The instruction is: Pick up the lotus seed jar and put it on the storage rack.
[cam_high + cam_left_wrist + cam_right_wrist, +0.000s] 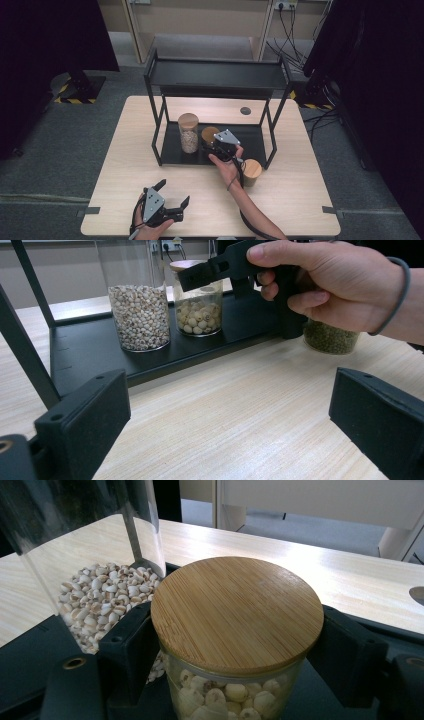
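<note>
Bench (125, 200): pale wood-grain top, rectangular, matte.

Rack (165, 127): black metal, two tiers on thin square posts; the lower tray rests on the bench.

Tall jar (189, 134): clear glass cylinder with a round bamboo lid, roughly half filled with small pale grains; it stands on the lower tray.

Short jar (235, 630): clear glass with a flat bamboo lid showing fine lengthwise grain, and holds round cream-coloured seeds. It stands on the lower tray, just beside the tall jar.

Third jar (251, 172): bamboo lid, dark green beans inside; it stands on the bench just outside the rack's front right post.

Right gripper (235, 650): black jaws sit on either side of the short jar just under its lid, close against the glass. Whether the pads press on it I cannot tell.

Left gripper (225, 420): jaws spread wide, nothing between them, low over the bare bench near its front edge.
</note>
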{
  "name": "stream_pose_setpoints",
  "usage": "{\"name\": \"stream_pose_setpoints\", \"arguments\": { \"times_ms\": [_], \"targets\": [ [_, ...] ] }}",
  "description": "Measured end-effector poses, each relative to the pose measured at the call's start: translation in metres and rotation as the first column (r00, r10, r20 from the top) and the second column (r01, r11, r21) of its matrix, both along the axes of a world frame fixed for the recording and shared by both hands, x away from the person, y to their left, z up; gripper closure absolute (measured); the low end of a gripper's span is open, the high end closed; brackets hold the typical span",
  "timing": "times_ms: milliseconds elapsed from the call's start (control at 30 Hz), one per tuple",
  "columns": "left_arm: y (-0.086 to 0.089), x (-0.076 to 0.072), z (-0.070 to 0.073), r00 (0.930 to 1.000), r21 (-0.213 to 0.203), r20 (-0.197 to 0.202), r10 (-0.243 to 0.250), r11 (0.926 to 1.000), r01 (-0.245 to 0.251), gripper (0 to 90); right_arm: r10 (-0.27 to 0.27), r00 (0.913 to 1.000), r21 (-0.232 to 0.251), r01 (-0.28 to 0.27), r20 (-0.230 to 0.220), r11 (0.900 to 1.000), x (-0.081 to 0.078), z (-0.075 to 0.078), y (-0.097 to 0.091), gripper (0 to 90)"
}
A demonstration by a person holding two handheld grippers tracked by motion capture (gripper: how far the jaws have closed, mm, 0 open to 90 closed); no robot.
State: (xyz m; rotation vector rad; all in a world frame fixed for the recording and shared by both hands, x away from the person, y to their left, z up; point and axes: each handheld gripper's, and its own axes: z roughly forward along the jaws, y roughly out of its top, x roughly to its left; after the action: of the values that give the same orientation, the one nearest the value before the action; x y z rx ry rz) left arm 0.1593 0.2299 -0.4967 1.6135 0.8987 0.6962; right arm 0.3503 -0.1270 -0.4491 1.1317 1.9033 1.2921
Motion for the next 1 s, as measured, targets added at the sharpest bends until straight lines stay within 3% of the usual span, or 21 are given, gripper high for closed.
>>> {"name": "stream_pose_setpoints", "arguments": {
  "times_ms": [233,533,1000],
  "targets": [
    [0.0,0.0,0.0,1.0,0.002,-0.001,-0.004,1.0,0.004,2.4,-0.011,0.9996,0.024,0.012,-0.027,0.9997,-0.007,0.004,-0.001,13.3],
    [0.0,0.0,0.0,1.0,0.002,-0.003,-0.003,1.0,0.003,2.4,0.002,1.0,0.04,-0.002,-0.007,0.9992,-0.025,0.012,-0.004,5.3],
    [0.0,0.0,0.0,1.0,0.001,-0.005,-0.004,1.0,0.004,2.6,0.059,0.998,0.077,-0.06,0.022,0.9952,-0.052,0.023,-0.016,5.2]
  ]
}}
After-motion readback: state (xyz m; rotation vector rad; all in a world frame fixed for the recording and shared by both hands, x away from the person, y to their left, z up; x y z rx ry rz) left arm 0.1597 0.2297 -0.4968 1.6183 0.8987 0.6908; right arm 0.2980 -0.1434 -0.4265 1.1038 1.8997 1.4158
